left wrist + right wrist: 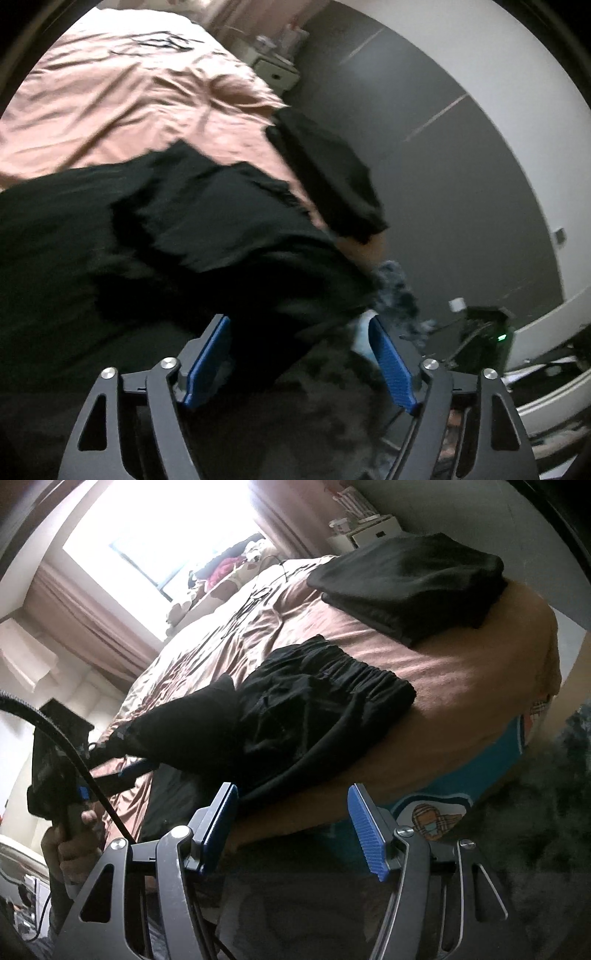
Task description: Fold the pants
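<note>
Black pants (314, 701) bunched on pink bedspread (461, 672); left gripper (299, 332) jaws wide, empty; right gripper (291, 805) jaws parted, empty.

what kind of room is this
Most likely a home bedroom: a wide bed under a pink cover fills both views, a curtained window lets in daylight behind it, and a small white bedside cabinet stands at the bed's far corner.

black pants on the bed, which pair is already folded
The folded pants near the bed's far corner, by the white nightstand: a neat, flat, squared stack. The other pants, closer to the tongs, lie rumpled with the gathered waistband showing.
</note>
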`<state>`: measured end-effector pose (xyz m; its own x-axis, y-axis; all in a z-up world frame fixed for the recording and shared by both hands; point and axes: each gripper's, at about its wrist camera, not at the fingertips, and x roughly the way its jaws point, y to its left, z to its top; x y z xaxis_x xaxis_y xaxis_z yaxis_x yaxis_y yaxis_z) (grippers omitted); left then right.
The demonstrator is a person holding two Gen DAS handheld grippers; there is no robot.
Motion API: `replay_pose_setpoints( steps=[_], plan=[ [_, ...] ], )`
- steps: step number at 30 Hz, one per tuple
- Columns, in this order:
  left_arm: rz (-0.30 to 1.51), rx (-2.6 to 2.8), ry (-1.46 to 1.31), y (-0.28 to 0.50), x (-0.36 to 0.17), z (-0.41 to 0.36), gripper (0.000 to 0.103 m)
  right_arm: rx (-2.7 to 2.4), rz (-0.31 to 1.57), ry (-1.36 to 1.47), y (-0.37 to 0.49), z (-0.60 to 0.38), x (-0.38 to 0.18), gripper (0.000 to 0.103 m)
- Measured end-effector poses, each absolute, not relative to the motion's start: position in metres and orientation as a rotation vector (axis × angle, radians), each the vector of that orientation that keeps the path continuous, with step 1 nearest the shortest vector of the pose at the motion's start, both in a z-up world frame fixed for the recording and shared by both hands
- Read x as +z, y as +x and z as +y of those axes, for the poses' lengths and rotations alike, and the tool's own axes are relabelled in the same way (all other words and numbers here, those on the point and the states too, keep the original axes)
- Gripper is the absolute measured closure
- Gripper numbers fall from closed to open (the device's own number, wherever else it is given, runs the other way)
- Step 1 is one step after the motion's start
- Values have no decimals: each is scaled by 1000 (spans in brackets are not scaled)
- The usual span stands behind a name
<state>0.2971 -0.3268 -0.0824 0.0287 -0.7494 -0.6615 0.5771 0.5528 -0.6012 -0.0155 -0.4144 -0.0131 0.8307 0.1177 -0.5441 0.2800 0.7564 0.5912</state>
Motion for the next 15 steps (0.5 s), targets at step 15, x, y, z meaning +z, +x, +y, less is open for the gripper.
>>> replay_pose_setpoints(
  steps=[15],
  plan=[
    [1037,-752,-194,329,-87,-206,23,3,585,451,15,-368,44,43]
  ],
)
